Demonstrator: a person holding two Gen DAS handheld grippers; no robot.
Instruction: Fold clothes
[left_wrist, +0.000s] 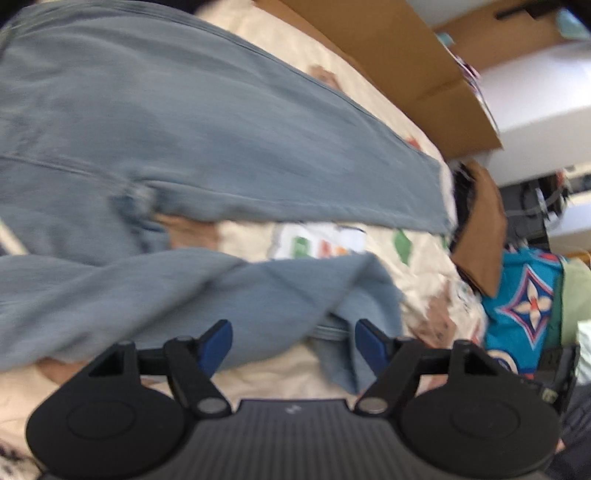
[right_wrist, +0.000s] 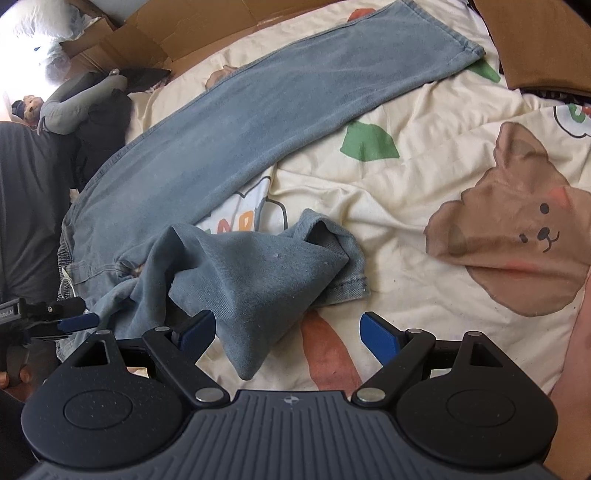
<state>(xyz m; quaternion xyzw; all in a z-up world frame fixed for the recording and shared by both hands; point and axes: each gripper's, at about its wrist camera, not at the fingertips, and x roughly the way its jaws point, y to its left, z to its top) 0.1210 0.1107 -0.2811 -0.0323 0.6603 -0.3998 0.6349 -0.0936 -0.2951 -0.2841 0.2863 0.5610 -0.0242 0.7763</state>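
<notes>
Nearest the right wrist camera, the right gripper (right_wrist: 288, 332) is held with its blue-padded fingers (right_wrist: 380, 338) spread apart, nothing between them, just above a crumpled leg of the light blue jeans (right_wrist: 229, 147). That near leg is bunched into a heap, its hem (right_wrist: 351, 284) turned toward the right. At the left edge of the same view the left gripper (right_wrist: 79, 321) is seen beside the waistband (right_wrist: 68, 254); whether it is parted cannot be told there. From the blurred left wrist view, the left gripper (left_wrist: 293, 341) is shown with its fingers apart and empty, the folded-over leg lying just ahead of them.

The jeans are laid on a cream bedspread (right_wrist: 406, 206) printed with a brown bear (right_wrist: 517, 236) and green leaves. Farther off, the other leg is stretched flat, its long axis running diagonally from the waistband at lower left to the hem at upper right.

Beyond the bedspread, flattened cardboard boxes (right_wrist: 177, 33) are seen; their contents cannot be made out
</notes>
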